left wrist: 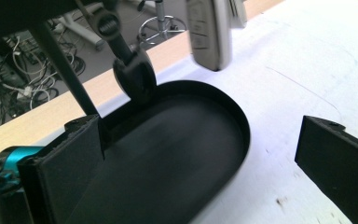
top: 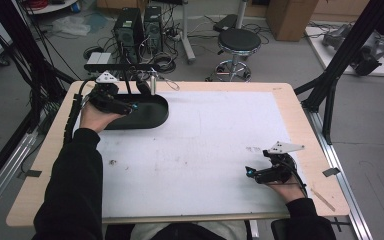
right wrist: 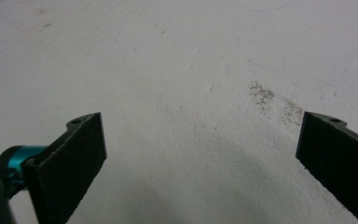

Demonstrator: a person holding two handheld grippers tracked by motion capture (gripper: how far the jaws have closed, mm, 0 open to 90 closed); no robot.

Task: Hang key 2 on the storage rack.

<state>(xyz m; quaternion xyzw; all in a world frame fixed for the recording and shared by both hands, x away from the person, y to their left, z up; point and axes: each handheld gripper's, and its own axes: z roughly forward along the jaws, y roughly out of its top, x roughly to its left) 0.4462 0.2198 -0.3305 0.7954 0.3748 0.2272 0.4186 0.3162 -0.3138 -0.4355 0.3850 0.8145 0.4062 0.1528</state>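
Note:
A black oval tray (top: pixel 152 114) lies at the far left of the white mat (top: pixel 205 145). My left gripper (top: pixel 132 107) hovers over the tray's left end, jaws open wide with nothing between them. In the left gripper view the tray (left wrist: pixel 177 158) sits below my left gripper (left wrist: pixel 200 135), and a silver key fob (left wrist: pixel 209 32) and a black fob (left wrist: pixel 135 77) hang above its far rim. Both fobs, silver (top: pixel 153 85) and black (top: pixel 142 86), dangle from a black bar (top: pixel 120 66). My right gripper (top: pixel 252 175) rests open near the front right, over bare mat (right wrist: pixel 191 70), its own view showing the right gripper (right wrist: pixel 200 140) holding nothing.
The mat covers most of the wooden table (top: pixel 300 125). Beyond the far edge stand a stool (top: pixel 238 42), computer towers (top: pixel 130 27) and loose cables. Black frame posts (top: pixel 340 55) rise at the right, and more stand at the left.

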